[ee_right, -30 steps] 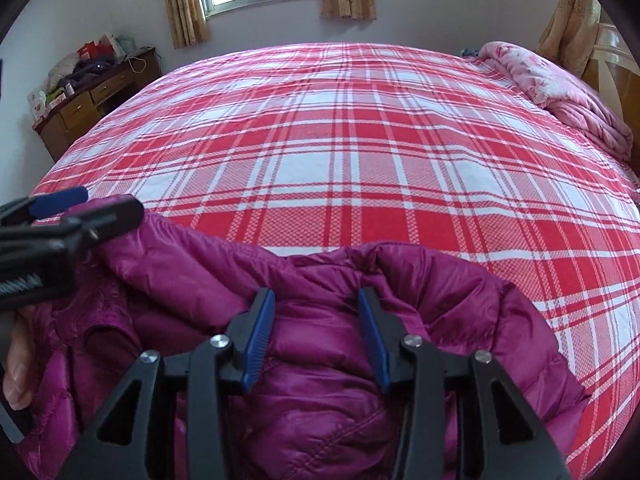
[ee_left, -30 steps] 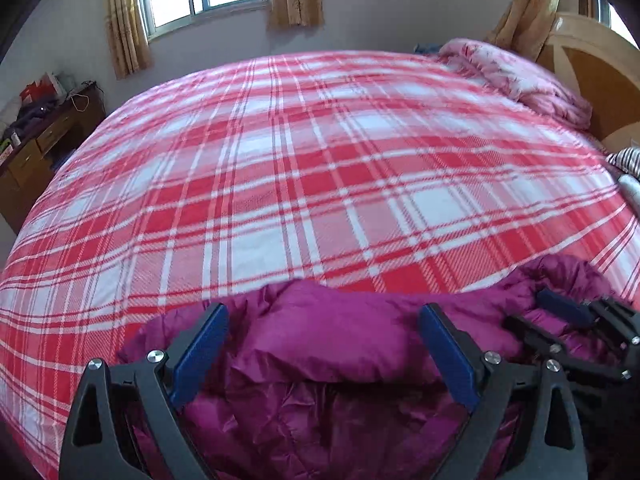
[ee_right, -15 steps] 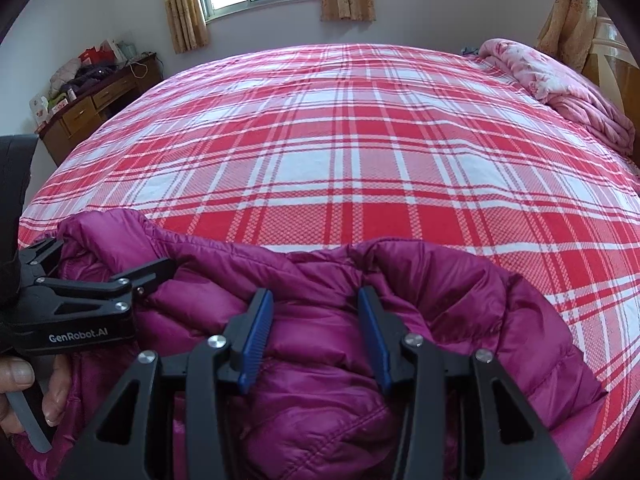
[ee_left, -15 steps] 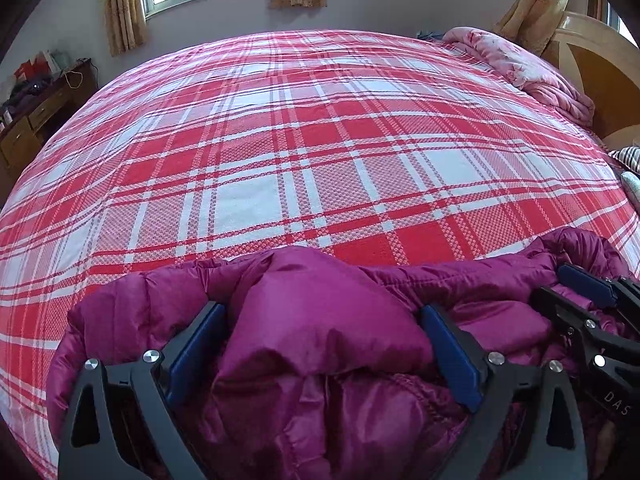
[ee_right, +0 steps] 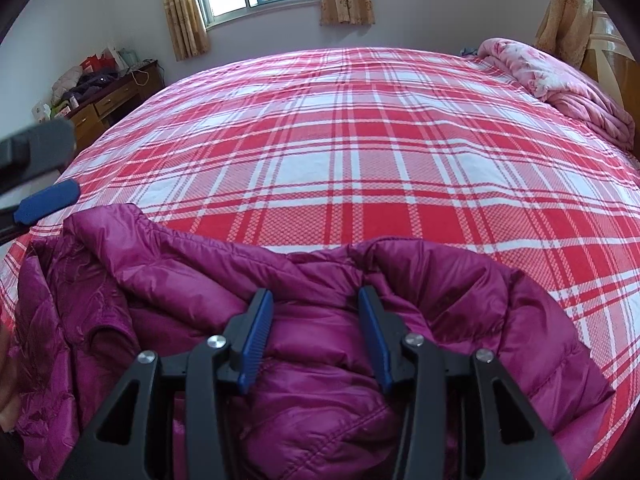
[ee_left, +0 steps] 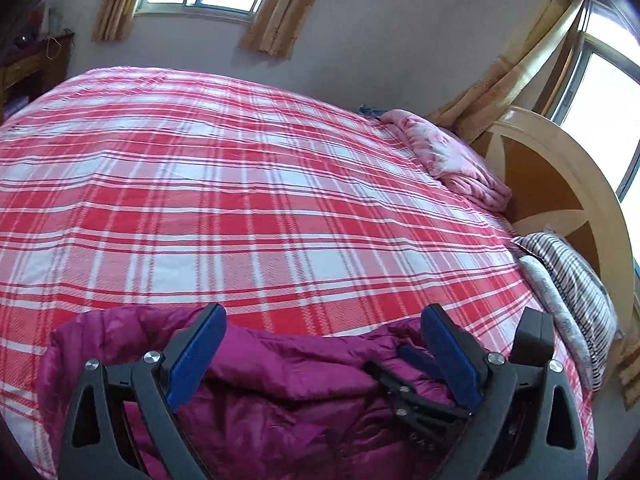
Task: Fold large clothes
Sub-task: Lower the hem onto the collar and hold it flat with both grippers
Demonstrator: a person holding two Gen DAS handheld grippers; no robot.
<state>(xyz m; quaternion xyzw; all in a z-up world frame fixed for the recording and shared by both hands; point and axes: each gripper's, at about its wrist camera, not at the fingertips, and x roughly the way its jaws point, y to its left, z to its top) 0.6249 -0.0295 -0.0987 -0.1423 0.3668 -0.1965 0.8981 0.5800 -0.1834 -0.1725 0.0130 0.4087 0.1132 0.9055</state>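
Observation:
A magenta puffer jacket (ee_left: 280, 396) lies crumpled at the near edge of the bed (ee_left: 260, 200), which has a red and white plaid cover. My left gripper (ee_left: 324, 344) is wide open and hovers above the jacket, holding nothing. My right gripper (ee_right: 316, 320) is part open above a puffy fold of the jacket (ee_right: 320, 360), its pads apart with the fold between them. The right gripper's black fingers (ee_left: 416, 396) show in the left wrist view, low on the jacket. One left blue pad (ee_right: 46, 202) shows at the left edge of the right wrist view.
A pink floral quilt (ee_left: 448, 160) is bunched at the far right by the wooden headboard (ee_left: 560, 184). Striped pillows (ee_left: 572, 280) lie beside the headboard. A wooden desk (ee_right: 108, 100) with clutter stands at the far left under the window wall.
My left gripper has lifted and turned to the right, so the headboard and pillows now show. The jacket sits lower in its view. The right gripper has barely moved.

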